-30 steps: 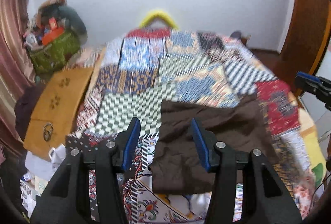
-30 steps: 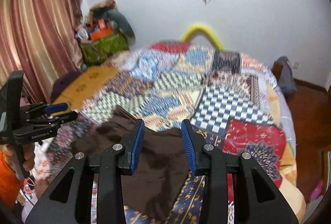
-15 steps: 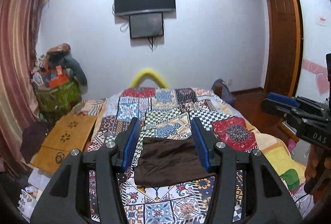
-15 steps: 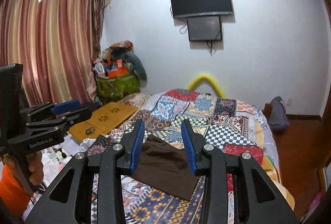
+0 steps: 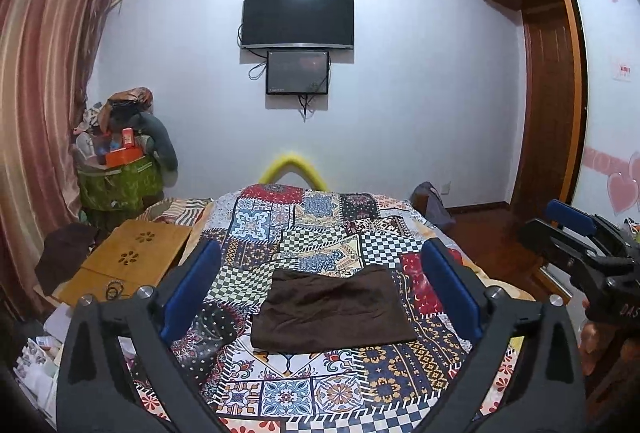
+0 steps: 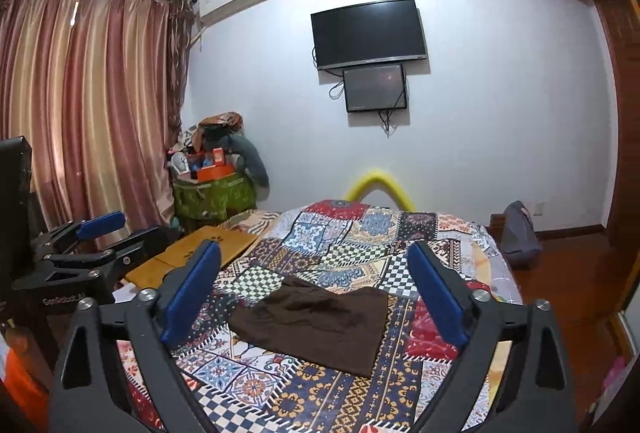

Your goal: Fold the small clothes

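Observation:
A dark brown small garment (image 5: 332,309) lies folded into a rough rectangle on the patchwork bedspread (image 5: 304,233), near the bed's front end. My left gripper (image 5: 320,251) hovers well back from it and above it. Its jaws are opening wide and hold nothing. The right gripper (image 6: 313,250) also hangs back from the garment (image 6: 312,321), jaws opening wide, nothing gripped. Each gripper shows in the other's view: the right one (image 5: 572,229) at the right edge, the left one (image 6: 100,233) at the left edge.
A wooden lap table (image 5: 128,261) and a green bag piled with things (image 5: 116,177) stand left of the bed. Curtains (image 6: 80,113) hang on the left. A TV (image 5: 298,19) is on the far wall, a wooden wardrobe (image 5: 548,137) to the right.
Both grippers have drawn back and up from the brown garment, which now looks smaller and farther. Both pairs of jaws have spread much wider. The garment lies still.

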`<act>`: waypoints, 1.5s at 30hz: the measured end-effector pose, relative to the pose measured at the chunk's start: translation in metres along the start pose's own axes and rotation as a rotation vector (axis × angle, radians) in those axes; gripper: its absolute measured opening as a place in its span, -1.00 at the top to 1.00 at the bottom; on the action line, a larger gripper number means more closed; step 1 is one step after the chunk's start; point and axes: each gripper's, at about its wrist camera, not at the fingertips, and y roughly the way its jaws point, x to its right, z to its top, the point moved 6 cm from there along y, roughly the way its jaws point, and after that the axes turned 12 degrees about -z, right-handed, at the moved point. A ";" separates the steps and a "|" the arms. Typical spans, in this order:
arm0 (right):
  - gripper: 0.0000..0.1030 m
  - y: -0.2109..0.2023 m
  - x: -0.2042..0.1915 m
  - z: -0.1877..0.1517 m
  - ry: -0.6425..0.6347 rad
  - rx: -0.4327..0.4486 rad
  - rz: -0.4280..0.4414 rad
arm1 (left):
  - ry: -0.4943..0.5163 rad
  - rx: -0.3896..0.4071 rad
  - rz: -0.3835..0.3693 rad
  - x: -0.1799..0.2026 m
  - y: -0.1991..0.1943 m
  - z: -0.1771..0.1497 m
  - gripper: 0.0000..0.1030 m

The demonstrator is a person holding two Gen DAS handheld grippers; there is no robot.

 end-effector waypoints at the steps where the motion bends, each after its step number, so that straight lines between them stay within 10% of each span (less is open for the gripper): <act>1: -0.96 0.000 0.000 0.001 0.001 0.006 -0.004 | 0.000 0.001 -0.001 0.000 0.000 0.000 -0.97; 45: -0.96 -0.007 -0.002 -0.005 0.013 -0.006 0.008 | 0.028 0.020 -0.005 0.008 -0.010 -0.004 -1.00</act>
